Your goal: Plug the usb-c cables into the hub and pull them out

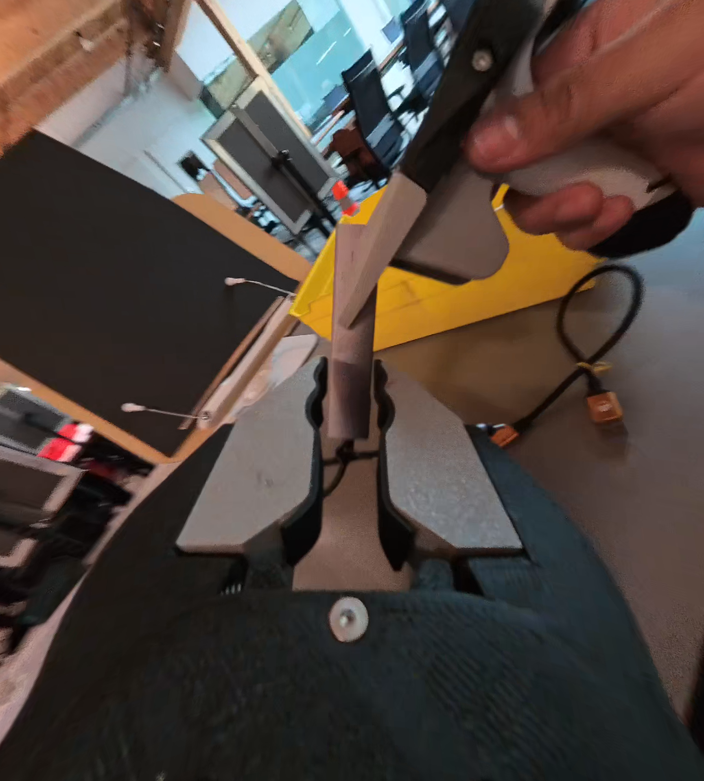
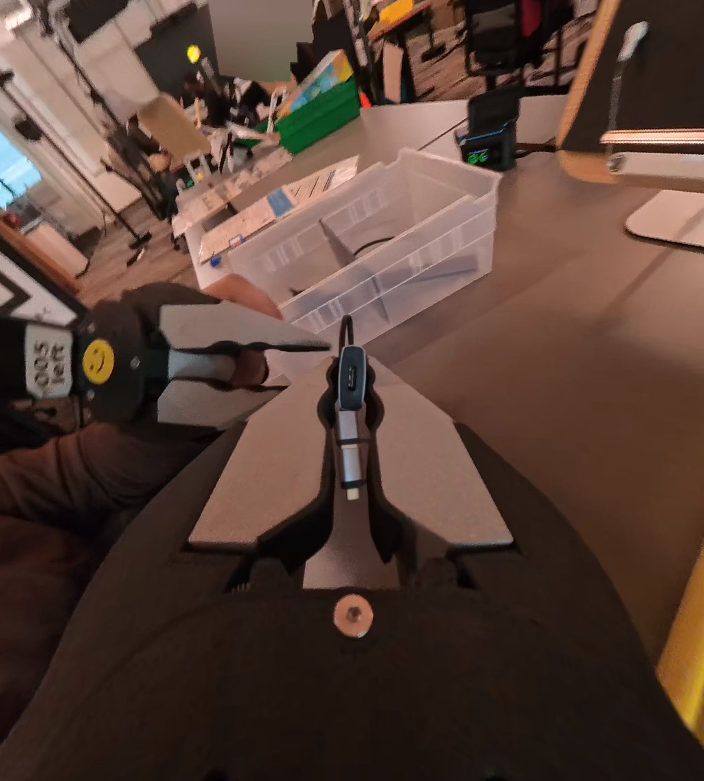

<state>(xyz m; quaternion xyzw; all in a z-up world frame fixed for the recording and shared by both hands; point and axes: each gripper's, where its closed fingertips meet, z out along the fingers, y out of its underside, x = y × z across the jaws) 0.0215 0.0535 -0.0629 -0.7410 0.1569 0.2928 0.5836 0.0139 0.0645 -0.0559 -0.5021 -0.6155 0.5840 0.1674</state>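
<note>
A grey hub sits between black-edged grey fingers; behind it, a bright yellow bin and a black cable with orange-brown plugs. Elsewhere, a silver connector, a clear plastic tray, a green crate.

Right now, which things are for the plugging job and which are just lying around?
For the job: hub in the left gripper; silver plug in the right gripper; probably the black cable with orange ends.
Lying about: yellow bin, clear box, green box.
</note>
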